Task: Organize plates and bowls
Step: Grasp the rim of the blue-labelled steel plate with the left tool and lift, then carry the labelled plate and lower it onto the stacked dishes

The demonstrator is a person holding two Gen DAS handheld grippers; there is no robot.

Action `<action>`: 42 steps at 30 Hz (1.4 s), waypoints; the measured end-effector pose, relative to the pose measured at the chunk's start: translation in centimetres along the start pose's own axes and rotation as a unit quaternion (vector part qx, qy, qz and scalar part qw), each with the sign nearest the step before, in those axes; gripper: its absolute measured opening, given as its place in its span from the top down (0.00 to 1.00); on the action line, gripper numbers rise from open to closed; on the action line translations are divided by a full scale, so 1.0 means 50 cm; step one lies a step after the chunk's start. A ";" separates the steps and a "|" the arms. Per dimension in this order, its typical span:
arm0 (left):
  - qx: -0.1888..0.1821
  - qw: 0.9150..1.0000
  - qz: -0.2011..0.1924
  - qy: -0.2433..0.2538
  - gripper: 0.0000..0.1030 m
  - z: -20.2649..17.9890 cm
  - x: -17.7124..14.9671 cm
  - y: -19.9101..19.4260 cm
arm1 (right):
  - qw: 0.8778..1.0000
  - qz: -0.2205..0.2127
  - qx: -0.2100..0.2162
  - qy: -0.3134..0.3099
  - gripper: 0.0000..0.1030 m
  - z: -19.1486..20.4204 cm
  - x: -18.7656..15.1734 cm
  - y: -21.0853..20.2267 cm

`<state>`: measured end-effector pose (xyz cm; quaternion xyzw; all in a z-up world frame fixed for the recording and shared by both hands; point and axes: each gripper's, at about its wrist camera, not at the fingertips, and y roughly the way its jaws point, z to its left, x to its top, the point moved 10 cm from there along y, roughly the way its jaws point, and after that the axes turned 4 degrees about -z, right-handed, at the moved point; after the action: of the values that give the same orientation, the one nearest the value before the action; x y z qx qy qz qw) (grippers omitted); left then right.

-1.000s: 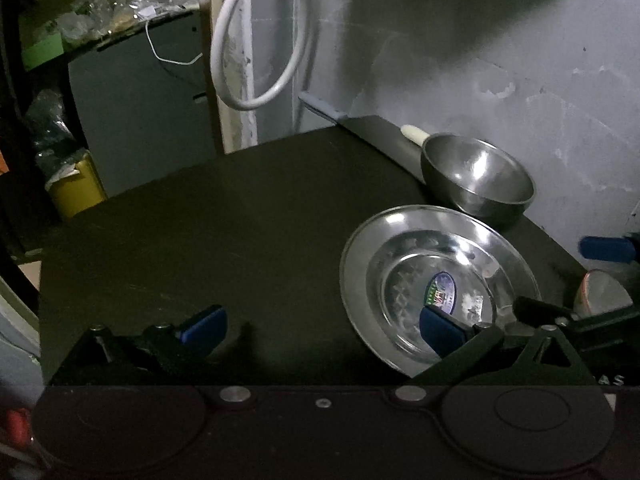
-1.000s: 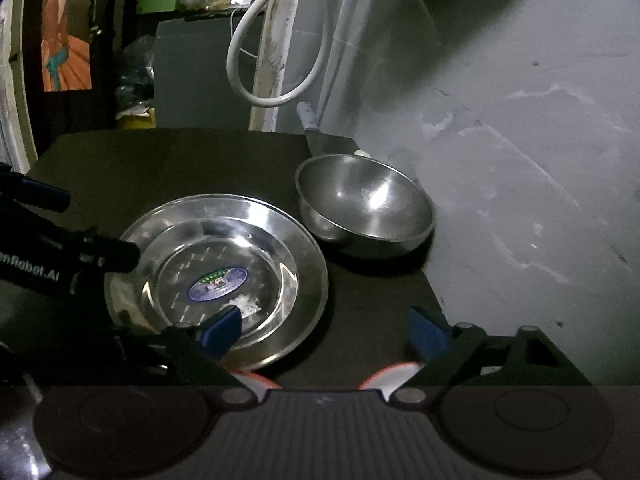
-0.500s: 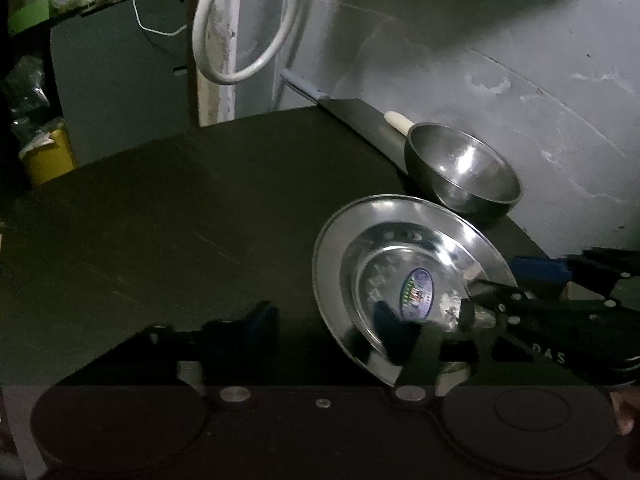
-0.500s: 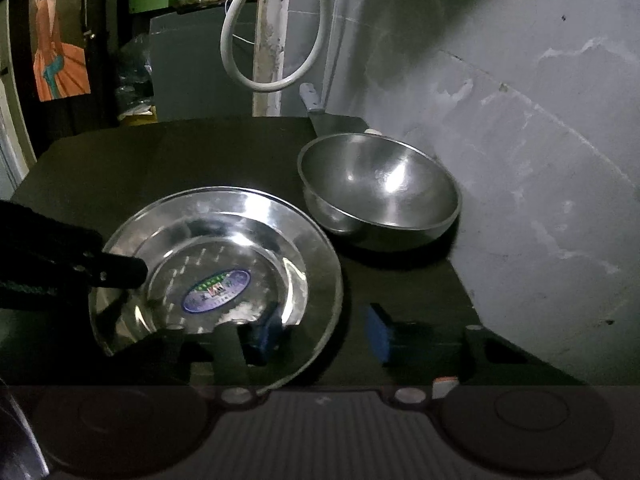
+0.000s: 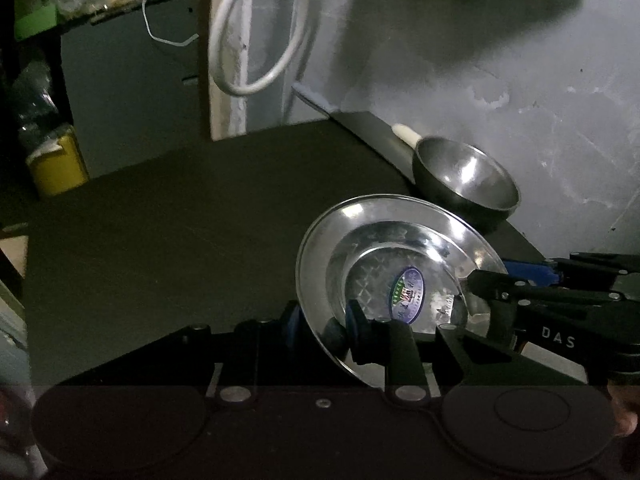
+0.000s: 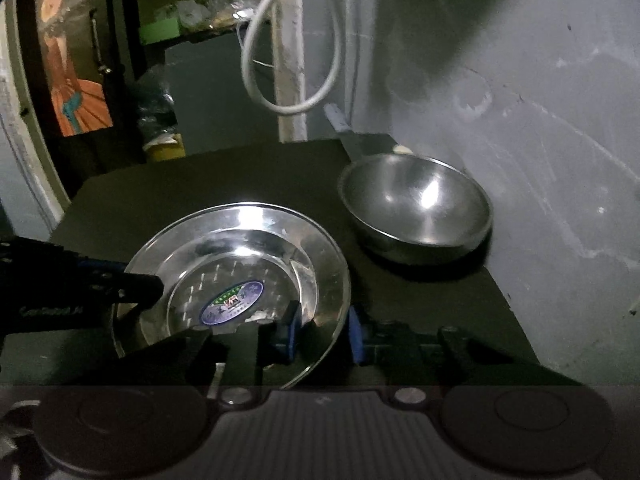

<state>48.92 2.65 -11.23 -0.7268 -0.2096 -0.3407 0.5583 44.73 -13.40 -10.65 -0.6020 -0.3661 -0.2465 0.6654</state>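
A shiny steel plate (image 5: 400, 248) with an oval sticker lies on the dark table; it also shows in the right wrist view (image 6: 240, 248). A steel bowl (image 5: 468, 180) stands just beyond it by the wall, and shows in the right wrist view (image 6: 416, 204). My left gripper (image 5: 322, 322) is shut on the plate's near-left rim. My right gripper (image 6: 322, 330) is shut on the plate's near-right rim. Each gripper shows in the other's view, the right (image 5: 552, 292) and the left (image 6: 80, 288).
The dark table (image 5: 180, 220) stretches left of the plate. A grey wall (image 6: 540, 120) rises right behind the bowl. A white hose loop (image 5: 260, 40) hangs by a post at the back. A yellow container (image 5: 56, 164) stands beyond the table's far left edge.
Both grippers were open beside the plate. Both have moved in and closed on the plate's near rim, left gripper on the left side, right gripper on the right side.
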 end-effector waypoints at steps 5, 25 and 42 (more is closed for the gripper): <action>0.012 1.000 -0.016 -0.004 0.75 0.031 0.003 -0.057 | 1.000 -0.017 0.019 -0.009 0.74 0.046 0.013 -0.044; 0.003 1.000 -0.007 0.017 0.74 0.046 -0.116 -0.250 | 0.999 -0.020 0.049 -0.005 0.74 0.155 -0.077 -0.222; -0.020 0.997 0.042 0.069 0.70 0.028 -0.208 -0.298 | 0.998 -0.002 0.053 0.014 0.74 0.192 -0.171 -0.299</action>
<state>32.02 9.07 -9.07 -0.7207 -0.1329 -0.3709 0.5704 26.17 -7.22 -8.01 -0.5615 -0.3709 -0.2363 0.7009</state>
